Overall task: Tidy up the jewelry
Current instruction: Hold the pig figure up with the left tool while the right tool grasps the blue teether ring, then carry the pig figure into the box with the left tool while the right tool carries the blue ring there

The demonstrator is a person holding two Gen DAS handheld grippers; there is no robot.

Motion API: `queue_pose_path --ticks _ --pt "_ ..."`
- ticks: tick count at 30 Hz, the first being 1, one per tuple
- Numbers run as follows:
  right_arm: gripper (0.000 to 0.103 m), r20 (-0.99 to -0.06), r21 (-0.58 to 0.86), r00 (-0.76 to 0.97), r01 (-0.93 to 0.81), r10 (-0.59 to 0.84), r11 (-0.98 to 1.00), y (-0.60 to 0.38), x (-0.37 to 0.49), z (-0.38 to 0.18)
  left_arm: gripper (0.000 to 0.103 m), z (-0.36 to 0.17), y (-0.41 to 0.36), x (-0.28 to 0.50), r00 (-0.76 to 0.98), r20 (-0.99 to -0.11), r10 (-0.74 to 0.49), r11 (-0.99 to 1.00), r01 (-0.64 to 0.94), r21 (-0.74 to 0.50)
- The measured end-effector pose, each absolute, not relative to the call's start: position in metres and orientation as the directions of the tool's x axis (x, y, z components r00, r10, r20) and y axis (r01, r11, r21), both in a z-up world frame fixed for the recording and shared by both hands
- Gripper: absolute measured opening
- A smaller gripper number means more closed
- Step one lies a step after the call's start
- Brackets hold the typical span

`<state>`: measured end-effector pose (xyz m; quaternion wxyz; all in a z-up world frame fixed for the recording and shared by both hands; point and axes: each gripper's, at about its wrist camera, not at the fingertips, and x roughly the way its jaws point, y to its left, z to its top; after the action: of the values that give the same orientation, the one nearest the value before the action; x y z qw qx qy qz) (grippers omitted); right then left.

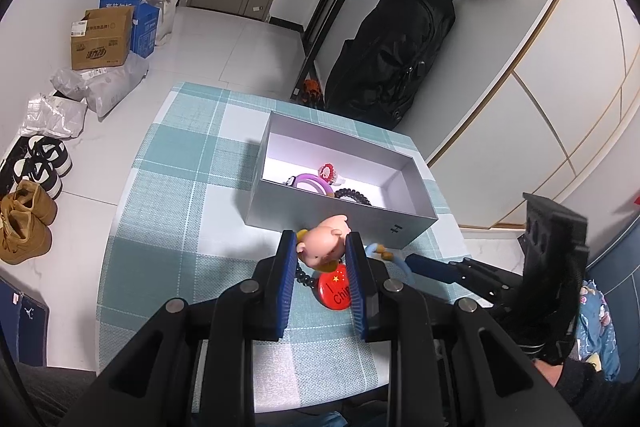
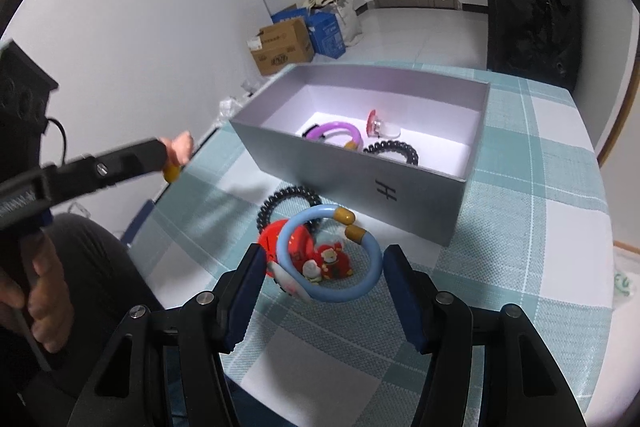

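the left gripper is closed on a small pink pig charm, pinched between its two blue pads and lifted clear of the checked cloth on the surface, just short of the near wall of the grey box. the box sits toward the far edge of the surface and already holds a purple bangle, a black coil hair tie and a small red and white clip. the right gripper stands with its jaws apart and nothing pinched, reaching over the little heap left on the cloth near the front edge: a blue bangle with brown ends, a red round badge, a second black coil tie and a small red santa figure; the bangle lies between the pads but is not pressed. the step in hand looks like carrying the pig over the box wall to drop it in, while the right side lines up on the blue bangle. the next move likely calls for lifting the pig higher than the wall before letting go, and for the right pads to close on the bangle's tube alone, since it lies partly over the badge and around the figure and could drag them along.
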<state>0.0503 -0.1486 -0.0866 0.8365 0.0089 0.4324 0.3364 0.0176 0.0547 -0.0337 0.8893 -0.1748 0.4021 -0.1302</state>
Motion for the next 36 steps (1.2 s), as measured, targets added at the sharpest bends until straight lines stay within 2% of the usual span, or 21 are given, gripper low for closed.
queue_pose_path --ticks 12,23,29,36 --pt "0.06 -0.586 0.371 0.442 -0.6 0.68 0.709 -0.159 0.039 -0.052 0.019 -0.031 0.051 0.021 0.659 -0.658 -0.364 0.908 0.093 -0.409" --pt "0.06 -0.497 0.411 0.494 -0.59 0.713 0.695 -0.176 0.059 -0.031 0.019 -0.029 0.04 0.045 0.655 -0.657 -0.375 0.906 0.107 -0.41" --pt "0.06 -0.478 0.436 0.505 -0.574 0.719 0.693 -0.182 0.08 -0.027 0.019 -0.031 0.034 0.065 0.644 -0.659 -0.388 0.901 0.113 -0.419" --pt "0.06 -0.498 0.453 0.482 -0.564 0.721 0.691 -0.179 0.103 -0.035 0.019 -0.035 0.035 0.086 0.628 -0.663 -0.406 0.894 0.121 -0.432"
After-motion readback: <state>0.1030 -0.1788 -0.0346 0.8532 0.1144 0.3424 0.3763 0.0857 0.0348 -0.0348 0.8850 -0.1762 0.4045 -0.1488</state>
